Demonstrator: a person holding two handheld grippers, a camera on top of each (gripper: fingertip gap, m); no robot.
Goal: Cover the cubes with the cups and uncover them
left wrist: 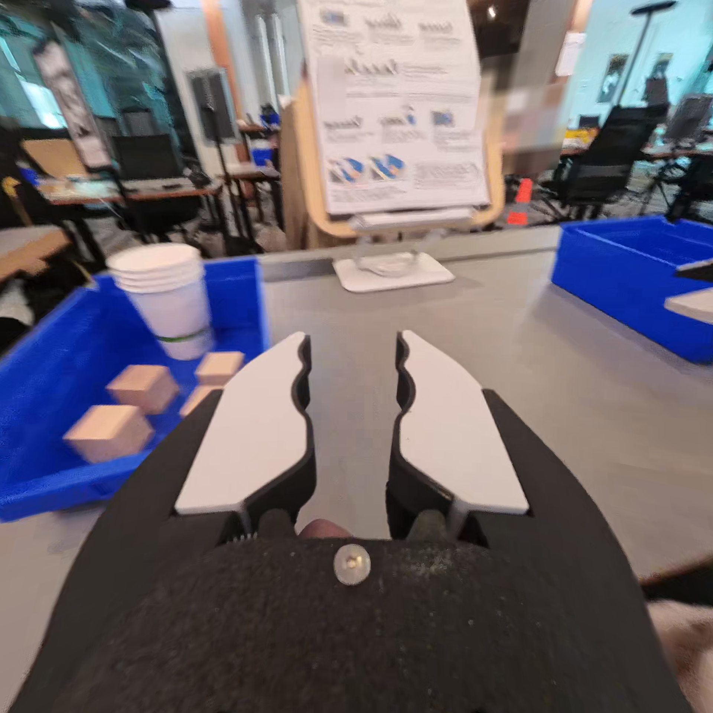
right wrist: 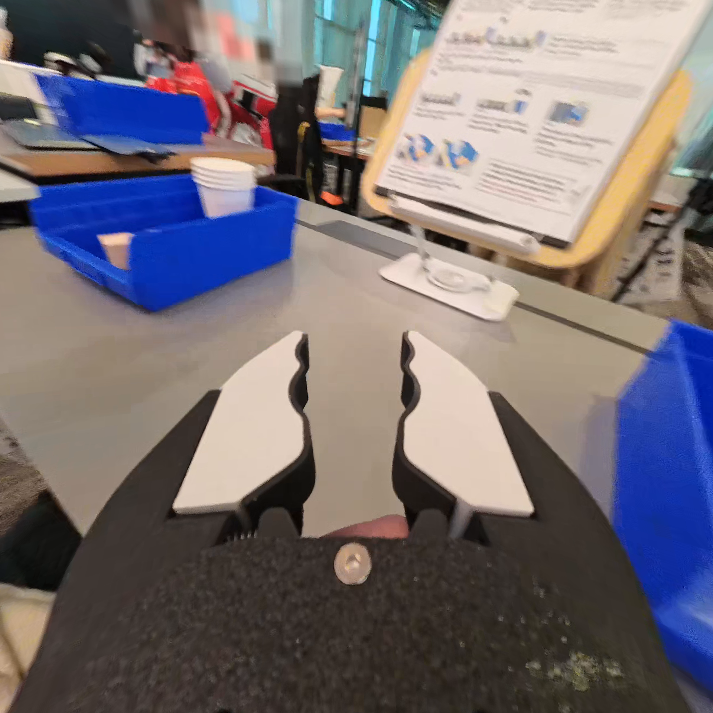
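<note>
Left gripper over bare grey table, fingers parted to a moderate gap, nothing between them. Left blue bin sits just left of this gripper, and the gripper's black frame overlaps the bin's near right corner in the left wrist view. Inside the bin: stack of white paper cups upright at the far end, about four or five rims nested, exact count unclear from blur. Wooden cubes nearer than the stack, four counted: nearest cube, second cube, third cube at the foot of the stack, fourth cube partly hidden behind the gripper's left finger. All cups and cubes lie inside the bin, none on the open table. Right gripper likewise parted to a moderate gap and empty, over bare table. From the right wrist view the left blue bin lies well to the left of and beyond the right gripper, cup stack rising above its wall, one cube showing at the low front opening. Second blue bin just right of the right gripper; contents not visible. Document stand with printed sheet on a white base at the table's far edge, beyond both grippers. Table between grippers and left blue bin unobstructed.
</note>
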